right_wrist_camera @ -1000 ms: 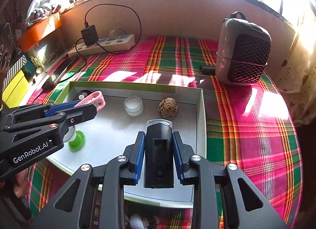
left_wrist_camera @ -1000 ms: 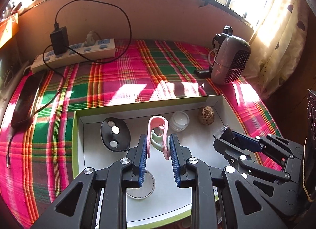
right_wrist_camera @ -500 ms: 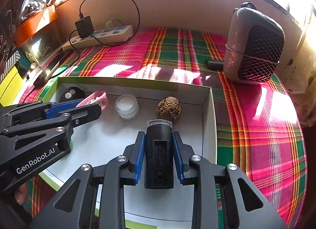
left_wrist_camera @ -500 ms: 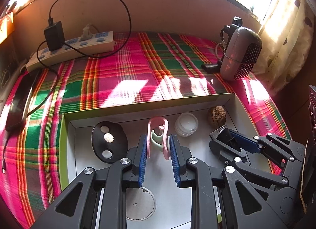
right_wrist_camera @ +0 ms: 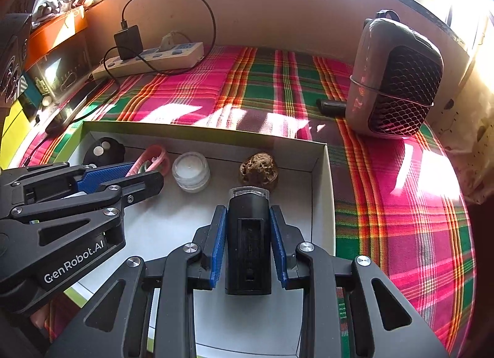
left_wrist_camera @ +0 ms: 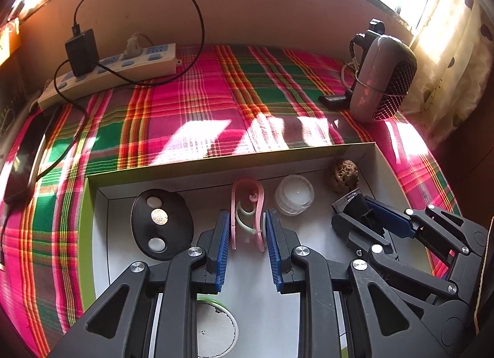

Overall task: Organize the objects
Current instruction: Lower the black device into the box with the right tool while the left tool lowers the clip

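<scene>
Two hand-held grippers: left [left_wrist_camera: 248,234] clamped on pink clip [left_wrist_camera: 247,203], right [right_wrist_camera: 248,243] on black device [right_wrist_camera: 248,243].

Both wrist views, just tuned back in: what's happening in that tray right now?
Each hand-held tool is busy over the white tray. The left tool holds a pink clip between its pads, next to a black oval case. The right tool grips a black device near the brown nut and small jar.
</scene>
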A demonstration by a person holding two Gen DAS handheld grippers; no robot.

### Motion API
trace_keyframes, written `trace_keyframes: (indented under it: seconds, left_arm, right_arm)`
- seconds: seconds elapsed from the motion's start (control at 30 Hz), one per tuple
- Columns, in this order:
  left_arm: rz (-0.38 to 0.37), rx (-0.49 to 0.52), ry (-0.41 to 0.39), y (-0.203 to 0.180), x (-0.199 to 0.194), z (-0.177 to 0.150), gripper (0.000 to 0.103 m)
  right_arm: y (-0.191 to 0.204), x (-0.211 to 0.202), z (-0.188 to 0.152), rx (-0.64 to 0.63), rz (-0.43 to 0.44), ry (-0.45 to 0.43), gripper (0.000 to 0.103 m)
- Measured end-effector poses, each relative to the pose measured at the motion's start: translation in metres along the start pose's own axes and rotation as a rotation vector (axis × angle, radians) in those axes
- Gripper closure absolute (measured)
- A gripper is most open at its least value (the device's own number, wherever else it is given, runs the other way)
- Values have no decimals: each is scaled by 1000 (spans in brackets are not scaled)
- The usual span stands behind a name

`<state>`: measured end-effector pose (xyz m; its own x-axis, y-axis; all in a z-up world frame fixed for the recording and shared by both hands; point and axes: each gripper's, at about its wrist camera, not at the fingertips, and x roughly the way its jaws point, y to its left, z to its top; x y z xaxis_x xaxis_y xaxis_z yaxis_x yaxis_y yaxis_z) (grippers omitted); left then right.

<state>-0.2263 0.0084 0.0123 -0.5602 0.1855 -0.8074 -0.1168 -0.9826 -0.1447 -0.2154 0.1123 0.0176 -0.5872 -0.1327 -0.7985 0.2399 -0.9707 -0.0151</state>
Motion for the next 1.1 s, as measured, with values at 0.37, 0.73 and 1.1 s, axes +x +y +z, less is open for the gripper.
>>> trace_keyframes:
  seconds: [0.37,0.73,1.1]
  left_arm:
    - [14,12,-5,-1,1,0,82]
    - [33,28,-12,-4,2,-2,81]
    - [44,11,-12,0,-4,-3,74]
  right_arm:
    - [2,0,1,-10,-12,-2,74]
    - [1,-1,-1,-8,-17,-4,71]
    - [2,-6,-4,-6,-27,-11,60]
